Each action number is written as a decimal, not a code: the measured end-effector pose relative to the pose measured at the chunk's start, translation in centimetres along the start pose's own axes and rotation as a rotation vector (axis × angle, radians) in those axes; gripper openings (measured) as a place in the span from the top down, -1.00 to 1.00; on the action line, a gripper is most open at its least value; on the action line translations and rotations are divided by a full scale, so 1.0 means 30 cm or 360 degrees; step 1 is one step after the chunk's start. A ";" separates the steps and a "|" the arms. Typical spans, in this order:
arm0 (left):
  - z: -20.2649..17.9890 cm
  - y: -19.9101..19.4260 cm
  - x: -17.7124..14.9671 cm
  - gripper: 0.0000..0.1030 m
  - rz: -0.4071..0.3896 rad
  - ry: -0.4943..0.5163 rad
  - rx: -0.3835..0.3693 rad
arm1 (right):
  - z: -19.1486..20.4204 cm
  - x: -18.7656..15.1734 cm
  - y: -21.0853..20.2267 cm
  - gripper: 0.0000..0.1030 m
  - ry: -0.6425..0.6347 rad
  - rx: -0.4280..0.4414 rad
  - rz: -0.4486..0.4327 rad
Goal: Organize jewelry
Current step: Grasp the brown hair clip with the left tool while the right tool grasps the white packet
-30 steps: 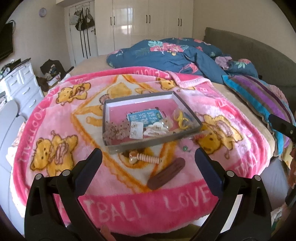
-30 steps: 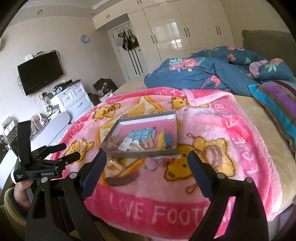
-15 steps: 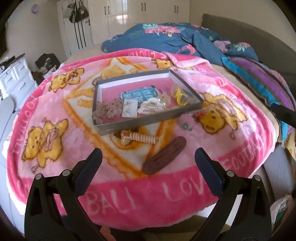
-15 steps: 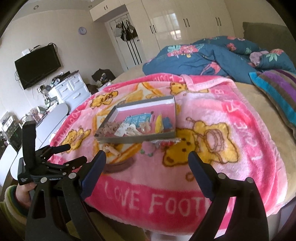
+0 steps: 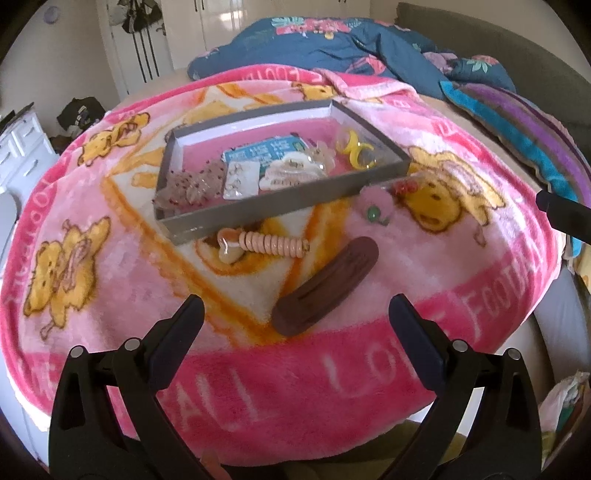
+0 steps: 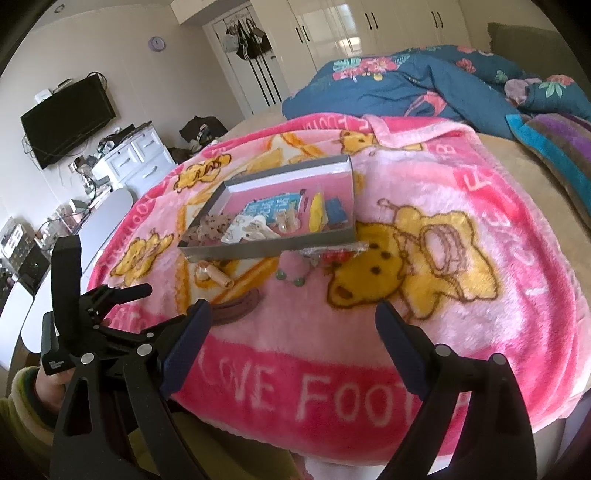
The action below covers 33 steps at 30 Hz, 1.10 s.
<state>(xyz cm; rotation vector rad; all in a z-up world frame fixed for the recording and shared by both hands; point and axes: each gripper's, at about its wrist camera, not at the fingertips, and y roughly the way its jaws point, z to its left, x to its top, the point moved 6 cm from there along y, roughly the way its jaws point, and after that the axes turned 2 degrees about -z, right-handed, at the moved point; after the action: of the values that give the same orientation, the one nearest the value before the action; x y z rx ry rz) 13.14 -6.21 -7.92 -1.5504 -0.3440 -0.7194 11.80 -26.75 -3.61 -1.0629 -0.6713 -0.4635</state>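
While both tools hang over the near edge of the bed, the left gripper [image 5: 295, 325] has its fingers spread wide and holds nothing, and the right gripper [image 6: 293, 325] is likewise wide open and bare. Under them a plush pink blanket [image 5: 110, 258] printed with yellow bears and white letters covers the bed and rounds off at its near edge. A long, smooth brown hair clip [image 5: 327, 286] lies nearest on the fleece, just beyond the left fingers. Beyond it, to the left, a ribbed peach hair clip [image 5: 264, 243] rests against the near wall of a shallow grey tray [image 5: 280, 208]. To the right of that clip a fluffy pink pompom [image 5: 373, 197] and a green bead [image 5: 373, 214] sit close to the tray's near right corner. The tray holds a lacy scrunchie, a card of earrings, a blue packet, a cream claw clip and yellow rings. Bare fleece stretches left and right of the tray. Farther off lie a rumpled blue floral duvet [image 6: 406, 81] and a striped pillow [image 5: 517, 122], then white wardrobes [image 6: 369, 29]; at far left stand a white dresser [image 6: 136, 158] and a wall television [image 6: 68, 120].
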 end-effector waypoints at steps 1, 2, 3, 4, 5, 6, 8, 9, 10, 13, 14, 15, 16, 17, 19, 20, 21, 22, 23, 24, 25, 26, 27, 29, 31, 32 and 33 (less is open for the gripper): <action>-0.001 0.012 -0.004 -0.82 0.0011 0.0005 0.0003 | -0.001 -0.002 0.008 -0.73 0.0002 0.0001 0.0008; -0.002 0.023 -0.006 -0.82 0.0019 0.0009 0.0004 | -0.003 -0.003 0.017 -0.73 0.0003 0.0000 0.0016; -0.002 0.030 -0.008 -0.82 0.0023 0.0011 0.0003 | -0.007 -0.005 0.029 -0.73 0.0006 -0.0006 0.0025; -0.003 0.043 -0.010 -0.82 0.0034 0.0016 0.0003 | -0.010 -0.006 0.037 -0.73 0.0009 -0.0007 0.0030; -0.004 0.053 -0.012 -0.82 0.0041 0.0019 0.0004 | -0.014 -0.006 0.048 -0.73 0.0013 -0.0008 0.0036; -0.003 0.066 -0.013 -0.82 0.0047 0.0021 0.0003 | -0.018 -0.006 0.061 -0.73 0.0018 -0.0011 0.0043; -0.003 0.087 -0.014 -0.82 0.0060 0.0023 0.0000 | -0.029 -0.002 0.084 -0.73 0.0033 -0.0020 0.0050; -0.003 0.098 -0.013 -0.82 0.0066 0.0025 -0.0005 | -0.039 0.003 0.100 -0.73 0.0050 -0.0021 0.0054; -0.003 0.108 -0.013 -0.82 0.0069 0.0031 -0.0006 | -0.048 0.006 0.113 -0.73 0.0067 -0.0022 0.0059; -0.010 0.135 -0.007 -0.82 0.0084 0.0049 -0.0006 | -0.079 0.022 0.156 -0.73 0.0116 -0.0018 0.0071; -0.011 0.144 -0.004 -0.82 0.0087 0.0054 -0.0010 | -0.091 0.028 0.170 -0.73 0.0128 -0.0029 0.0072; -0.012 0.155 0.000 -0.82 0.0091 0.0058 -0.0010 | -0.106 0.036 0.192 -0.73 0.0142 -0.0039 0.0079; -0.014 0.164 0.003 -0.82 0.0093 0.0060 -0.0010 | -0.115 0.044 0.208 -0.73 0.0152 -0.0038 0.0081; -0.013 0.173 0.005 -0.82 0.0095 0.0061 -0.0011 | -0.132 0.054 0.229 -0.73 0.0172 -0.0043 0.0082; -0.012 0.193 0.004 -0.82 0.0108 0.0058 -0.0016 | -0.157 0.065 0.267 -0.73 0.0212 -0.0036 0.0101; -0.011 0.201 0.003 -0.82 0.0110 0.0054 -0.0021 | -0.170 0.071 0.286 -0.73 0.0233 -0.0030 0.0107; -0.008 0.208 0.001 -0.82 0.0115 0.0045 -0.0021 | -0.190 0.075 0.310 -0.73 0.0267 -0.0039 0.0121; -0.005 0.216 -0.003 -0.81 0.0125 0.0031 -0.0029 | -0.198 0.078 0.327 -0.73 0.0286 -0.0034 0.0132; -0.007 0.221 -0.006 -0.81 0.0132 0.0024 -0.0047 | -0.209 0.082 0.346 -0.73 0.0312 -0.0020 0.0139; -0.010 0.227 -0.010 -0.81 0.0138 0.0022 -0.0062 | -0.221 0.086 0.362 -0.73 0.0341 -0.0018 0.0143; -0.012 0.232 -0.011 -0.79 0.0142 0.0027 -0.0065 | -0.228 0.088 0.378 -0.73 0.0358 -0.0014 0.0153; -0.016 0.237 -0.014 -0.76 0.0145 0.0040 -0.0065 | -0.238 0.090 0.397 -0.73 0.0382 -0.0007 0.0166; -0.021 0.241 -0.016 -0.70 0.0146 0.0049 -0.0063 | -0.250 0.091 0.415 -0.72 0.0414 0.0000 0.0178; -0.030 0.245 -0.016 -0.67 0.0145 0.0060 -0.0076 | -0.265 0.092 0.448 -0.60 0.0472 0.0030 0.0202; -0.041 0.247 -0.015 -0.61 0.0138 0.0079 -0.0079 | -0.278 0.088 0.482 -0.47 0.0535 0.0055 0.0234; -0.047 0.247 -0.015 -0.58 0.0130 0.0092 -0.0080 | -0.282 0.088 0.492 -0.36 0.0547 0.0058 0.0239; -0.050 0.248 -0.015 -0.54 0.0126 0.0099 -0.0082 | -0.285 0.089 0.500 -0.27 0.0559 0.0050 0.0236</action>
<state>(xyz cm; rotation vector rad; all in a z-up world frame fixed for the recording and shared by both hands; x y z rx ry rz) 17.01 -8.52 -14.05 -1.5776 -0.2183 -0.7180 25.71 -28.24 -14.08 -0.9628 -0.2859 -0.4940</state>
